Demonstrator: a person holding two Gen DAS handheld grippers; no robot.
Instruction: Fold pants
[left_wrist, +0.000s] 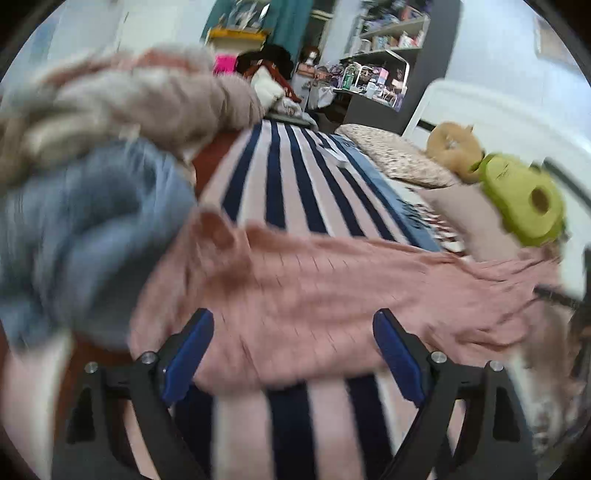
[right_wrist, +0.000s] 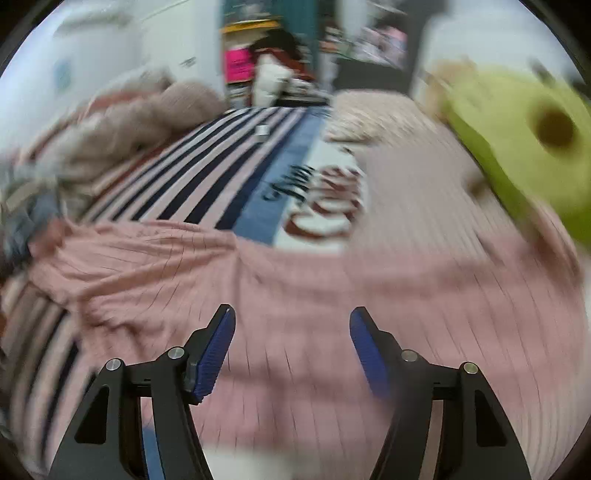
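Observation:
Pink ribbed pants (left_wrist: 314, 291) lie spread across a bed with a navy-and-white striped cover (left_wrist: 280, 184). In the left wrist view my left gripper (left_wrist: 293, 332) hovers over the near edge of the pants, jaws wide apart with only flat cloth beneath them. In the right wrist view the pants (right_wrist: 295, 288) fill the lower half, and my right gripper (right_wrist: 291, 332) stands open above them, nothing pinched between its blue pads (right_wrist: 216, 354). Both views are smeared by motion.
A pile of clothes, blue (left_wrist: 85, 236) and beige (left_wrist: 140, 96), sits at the left of the bed. A green avocado-shaped plush (left_wrist: 524, 199) and a patterned pillow (left_wrist: 395, 151) lie at the right. Shelves (left_wrist: 384, 48) stand beyond the bed.

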